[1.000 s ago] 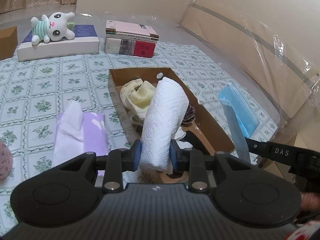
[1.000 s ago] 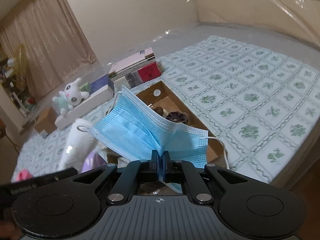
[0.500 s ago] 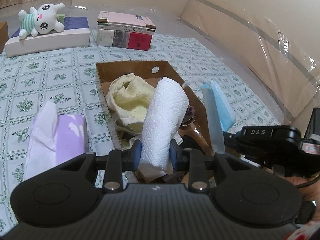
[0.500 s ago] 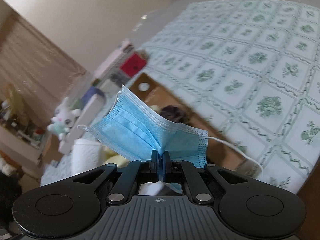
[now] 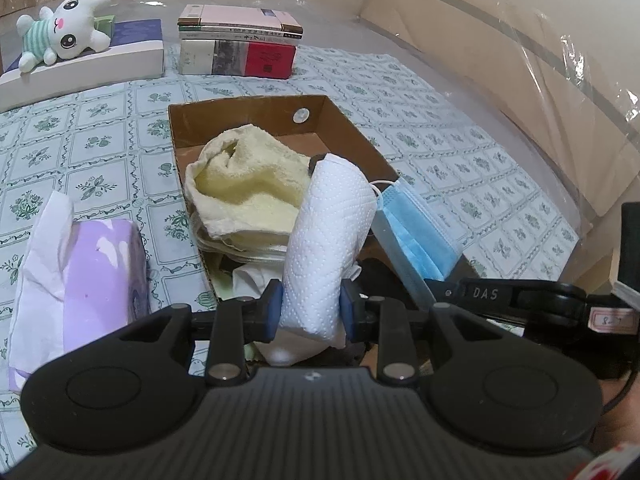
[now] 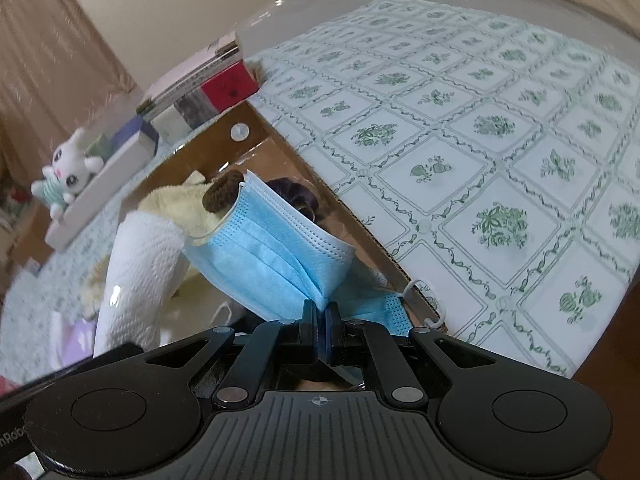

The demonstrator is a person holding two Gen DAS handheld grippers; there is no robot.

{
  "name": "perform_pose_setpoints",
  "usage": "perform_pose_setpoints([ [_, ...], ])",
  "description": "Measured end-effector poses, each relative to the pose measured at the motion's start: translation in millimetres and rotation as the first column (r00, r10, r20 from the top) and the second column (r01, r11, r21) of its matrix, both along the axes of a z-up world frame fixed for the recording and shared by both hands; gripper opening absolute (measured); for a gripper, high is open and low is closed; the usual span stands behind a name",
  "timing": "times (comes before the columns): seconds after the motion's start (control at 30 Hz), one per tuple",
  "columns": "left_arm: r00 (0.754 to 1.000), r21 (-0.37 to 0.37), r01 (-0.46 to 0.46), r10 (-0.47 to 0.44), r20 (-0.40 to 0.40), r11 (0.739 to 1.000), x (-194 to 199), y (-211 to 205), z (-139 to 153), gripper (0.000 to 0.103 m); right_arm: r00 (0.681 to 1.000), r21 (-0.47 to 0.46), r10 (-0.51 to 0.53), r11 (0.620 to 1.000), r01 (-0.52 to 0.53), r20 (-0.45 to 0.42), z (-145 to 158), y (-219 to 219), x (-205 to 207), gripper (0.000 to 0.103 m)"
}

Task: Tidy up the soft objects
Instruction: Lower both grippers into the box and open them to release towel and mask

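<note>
Over a brown open-topped cardboard box [image 5: 344, 124] on a green-and-white floral tablecloth [image 5: 96, 148], the left gripper [image 5: 310, 312] pinches the lower end of a white embossed paper-towel roll [image 5: 328, 236], which leans up and away above the box's near end. The right gripper [image 6: 320, 316], jaws pressed together, clamps a pleated light-blue face mask [image 6: 276, 252] by one edge, the mask hanging over the box's right wall beside the roll. A crumpled pale-yellow towel [image 5: 244, 188] lies inside the box, with a dark brown knitted piece [image 6: 222, 192] near it. A lilac tissue pack [image 5: 92, 280] with white tissue sticking out sits just left of the box. Farther back stand a stack of books [image 5: 240, 40] and a white plush rabbit [image 5: 64, 40] on a flat white box [image 5: 100, 68].
</note>
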State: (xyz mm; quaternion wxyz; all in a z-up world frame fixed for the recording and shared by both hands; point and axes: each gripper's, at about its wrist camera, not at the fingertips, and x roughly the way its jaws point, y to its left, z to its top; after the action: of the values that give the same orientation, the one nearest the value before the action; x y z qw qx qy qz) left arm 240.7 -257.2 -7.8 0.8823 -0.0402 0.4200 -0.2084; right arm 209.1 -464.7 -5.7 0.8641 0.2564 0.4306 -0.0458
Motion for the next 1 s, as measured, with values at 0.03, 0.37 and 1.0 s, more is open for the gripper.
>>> perform_pose_setpoints([
  [0.03,1.000,0.005,0.001,-0.001,0.001,1.000,-0.5,-0.7,-0.8,0.028,1.000,-0.008,0.006,1.000,-0.006,-0.002,-0.2,1.4,0.5,0.003],
  [0.37,1.000,0.039,0.026,-0.026,0.002,0.999,-0.2,-6.6,-6.9,0.035,0.999,-0.036,0.041,0.998,-0.041,-0.003,-1.6,6.0,-1.3,0.003],
  [1.0,0.997,0.002,0.011,-0.011,0.072,1.000,-24.0,25.9,22.5,0.050,0.996,-0.032,0.058,0.998,-0.056,0.066,15.2,4.4,-21.4,0.039],
])
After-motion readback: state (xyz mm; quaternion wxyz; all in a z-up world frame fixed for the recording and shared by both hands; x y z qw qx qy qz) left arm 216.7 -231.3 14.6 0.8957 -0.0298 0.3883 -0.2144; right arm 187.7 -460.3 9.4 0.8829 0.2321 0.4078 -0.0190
